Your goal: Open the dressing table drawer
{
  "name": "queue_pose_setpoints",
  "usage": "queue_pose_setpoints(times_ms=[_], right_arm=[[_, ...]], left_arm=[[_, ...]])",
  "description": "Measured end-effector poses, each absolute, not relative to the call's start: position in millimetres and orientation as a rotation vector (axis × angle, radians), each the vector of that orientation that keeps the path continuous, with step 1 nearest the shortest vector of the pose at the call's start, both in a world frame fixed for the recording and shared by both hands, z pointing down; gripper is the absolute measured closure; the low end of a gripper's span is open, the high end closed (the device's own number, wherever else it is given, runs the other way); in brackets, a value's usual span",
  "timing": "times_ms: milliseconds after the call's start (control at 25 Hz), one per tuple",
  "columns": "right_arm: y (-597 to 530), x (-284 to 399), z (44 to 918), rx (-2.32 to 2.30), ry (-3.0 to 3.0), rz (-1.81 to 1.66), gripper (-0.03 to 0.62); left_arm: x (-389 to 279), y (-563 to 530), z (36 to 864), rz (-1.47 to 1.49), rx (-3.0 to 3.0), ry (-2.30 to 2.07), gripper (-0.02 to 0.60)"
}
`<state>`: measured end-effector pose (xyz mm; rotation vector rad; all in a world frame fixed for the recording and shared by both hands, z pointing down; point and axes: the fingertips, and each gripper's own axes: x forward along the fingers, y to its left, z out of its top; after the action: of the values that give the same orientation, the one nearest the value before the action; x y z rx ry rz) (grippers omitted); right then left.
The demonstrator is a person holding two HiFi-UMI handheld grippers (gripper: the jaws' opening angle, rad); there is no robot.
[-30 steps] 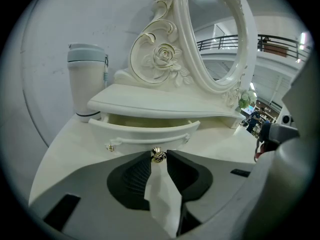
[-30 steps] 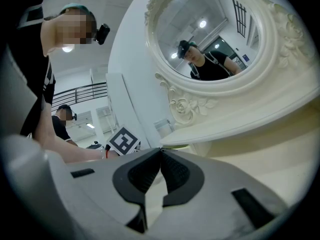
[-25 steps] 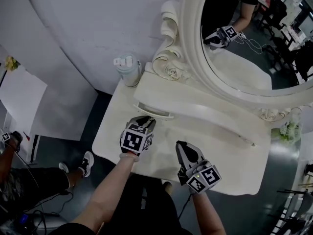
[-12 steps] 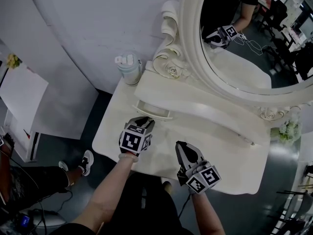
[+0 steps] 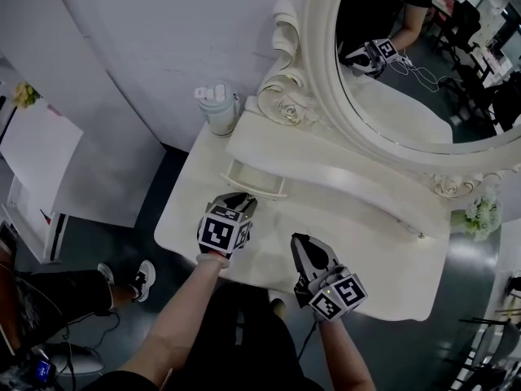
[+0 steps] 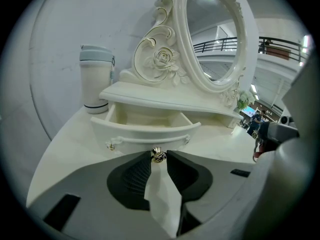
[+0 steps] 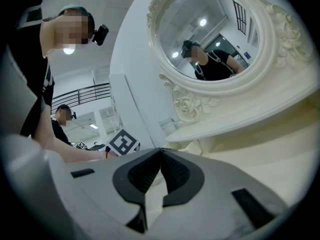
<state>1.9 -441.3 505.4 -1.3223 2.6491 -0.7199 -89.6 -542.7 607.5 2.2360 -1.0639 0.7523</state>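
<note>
- Gripping the knob (image 6: 159,156) of the drawer (image 6: 145,131), the left gripper (image 6: 159,153) sits where it was a second ago, its jaws closed just as far on the knob.
- The drawer stands pulled partly out from under the shelf (image 5: 326,165) at the table's (image 5: 383,259) left end, no further out than before.
- The right gripper (image 5: 303,243) has not shifted either. It hovers above the table's front edge, just right of the left gripper.
- At the left edge of the head view, a bystander's marker cube has gone from sight.
- Only the left gripper view shows the pads pressed on the small metal knob and the drawer's inner walls. In the head view the gripper body covers the knob.
- Only the right gripper view shows that gripper's jaw tips met, clenched on nothing.
- The head view gives the layout. The cup (image 5: 218,108) stands at the back left corner, just behind the drawer, and the mirror (image 5: 423,80) rises above the shelf.
</note>
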Motion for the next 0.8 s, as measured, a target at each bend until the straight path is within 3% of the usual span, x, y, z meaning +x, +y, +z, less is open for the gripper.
queue_pose_setpoints(times_ms=[800], right_arm=[[-429,-13,503,-1.302,2.654,-0.721,0.588]], left_arm=[[-99,-526,607,0.753,2.234,-1.057,0.476]])
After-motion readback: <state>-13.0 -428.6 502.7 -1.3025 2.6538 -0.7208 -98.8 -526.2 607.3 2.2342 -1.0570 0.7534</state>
